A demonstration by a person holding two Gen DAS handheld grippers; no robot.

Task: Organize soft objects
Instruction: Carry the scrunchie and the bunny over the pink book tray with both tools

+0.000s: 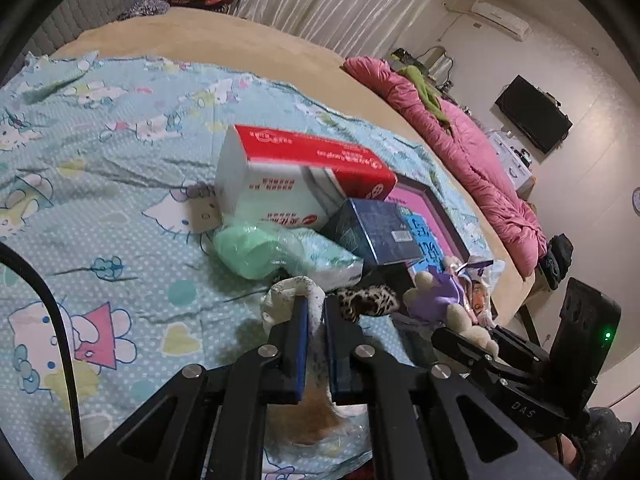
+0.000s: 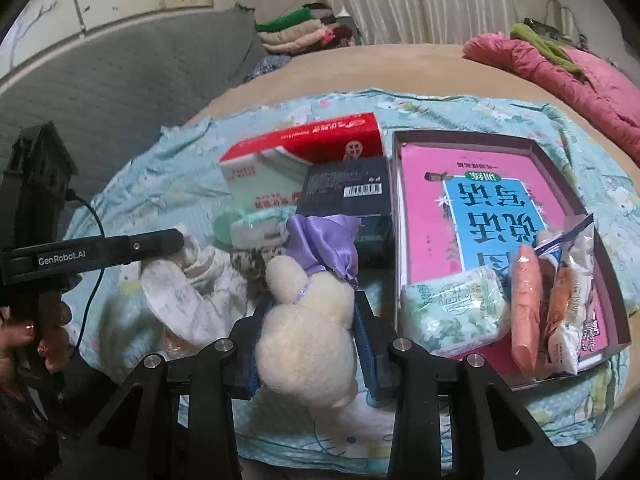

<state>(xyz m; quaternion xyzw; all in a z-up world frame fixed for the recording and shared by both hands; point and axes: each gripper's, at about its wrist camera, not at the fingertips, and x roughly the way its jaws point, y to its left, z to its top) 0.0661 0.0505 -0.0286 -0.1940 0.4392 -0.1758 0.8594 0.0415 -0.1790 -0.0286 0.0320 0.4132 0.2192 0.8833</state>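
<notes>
now the right gripper [image 2: 306, 336] is squeezing the cream plush toy [image 2: 308, 328] above the blue sheet [image 2: 500, 408], and the left gripper [image 1: 316, 312], almost closed, is pinching the white cloth [image 1: 286, 294]. both should be lifting slowly, keeping the soft things from snagging the boxes.

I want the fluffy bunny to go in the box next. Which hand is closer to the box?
The right. The right gripper is clamped on the cream plush bunny in the purple satin dress, and the open brown cardboard box lies just beside it. The left gripper pinches a white cloth scrunchie.
</notes>
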